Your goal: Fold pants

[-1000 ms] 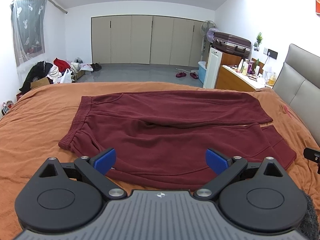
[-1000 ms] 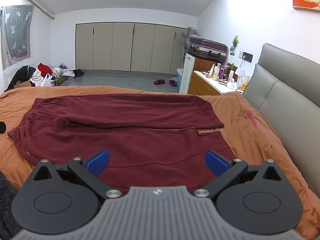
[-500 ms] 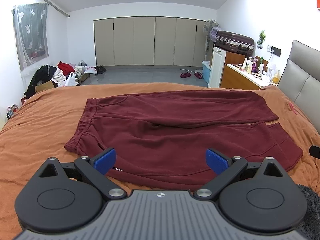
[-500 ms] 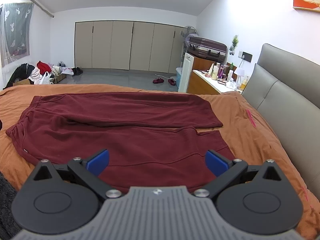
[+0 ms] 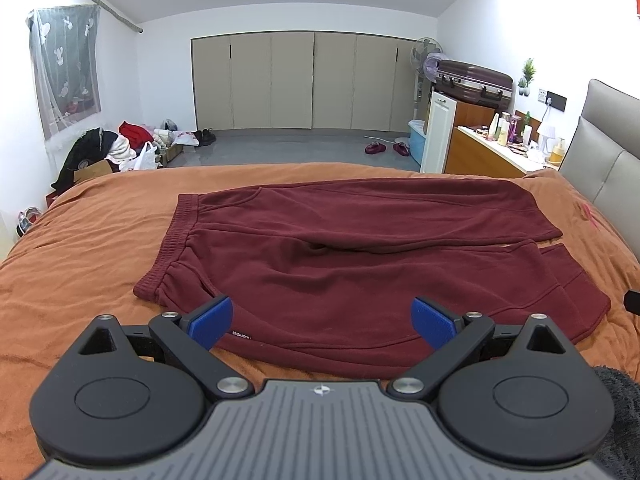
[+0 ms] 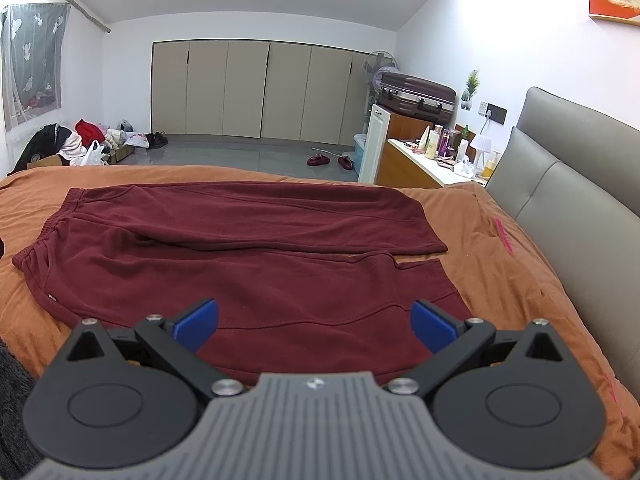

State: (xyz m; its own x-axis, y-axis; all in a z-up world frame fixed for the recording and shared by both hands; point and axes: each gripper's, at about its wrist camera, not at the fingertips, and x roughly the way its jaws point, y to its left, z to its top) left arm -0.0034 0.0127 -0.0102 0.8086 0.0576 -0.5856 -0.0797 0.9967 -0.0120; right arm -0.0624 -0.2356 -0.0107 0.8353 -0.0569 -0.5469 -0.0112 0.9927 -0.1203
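Left wrist view had my left gripper [image 5: 322, 320] spread wide with nothing in it, hovering over the near edge of the maroon pants [image 5: 360, 260] laid flat across the orange bedspread [image 5: 80, 248], waistband to the left. My right gripper [image 6: 314, 322] gaped equally wide, empty, above the near leg.

An orange bedspread [image 5: 100, 248] covers the bed, with a grey padded headboard [image 6: 572, 184] at 3 o'clock. At 1 o'clock a suitcase [image 6: 416, 94] sits on a cabinet beside a fan [image 5: 426, 54]; slippers [image 6: 330, 160] lie on the floor. Clothes [image 5: 116, 146] are heaped at 10 o'clock under a curtain [image 5: 66, 68].
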